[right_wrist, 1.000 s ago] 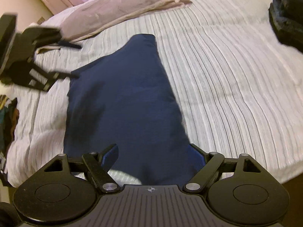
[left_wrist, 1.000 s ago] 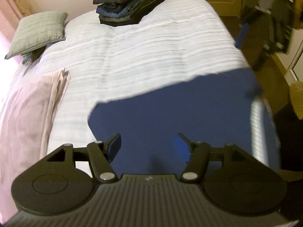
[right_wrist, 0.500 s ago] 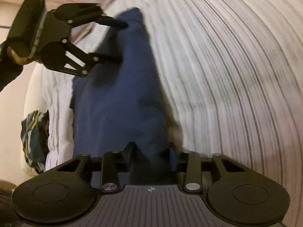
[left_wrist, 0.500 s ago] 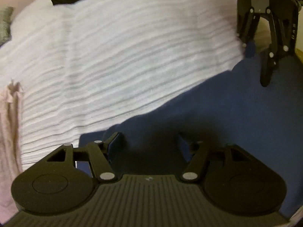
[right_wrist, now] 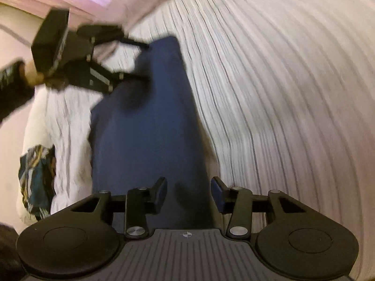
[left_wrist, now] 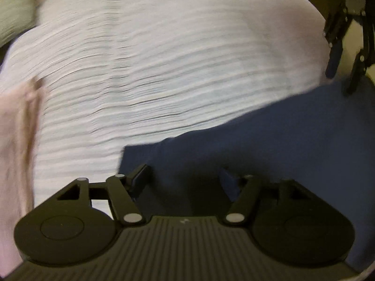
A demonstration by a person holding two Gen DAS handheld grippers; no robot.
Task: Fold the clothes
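Here, both tools, left (left_wrist: 185, 175) and right (right_wrist: 188, 190), agape over navy garment (right_wrist: 145, 140) on striped bedspread (left_wrist: 164, 70).

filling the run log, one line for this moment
step: fold | left gripper: open over navy cloth | right gripper: open, just widened | bed

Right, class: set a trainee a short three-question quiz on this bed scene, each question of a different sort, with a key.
1. True or false: the navy cloth lies on the striped cover.
2. Pick one. The left tool is: A shut tight; B open above the cloth; C clamped on a pillow.
3. Fill in: the pillow at the left of the left wrist view is ____ in colour.
Key: 1 true; 2 B; 3 pink.
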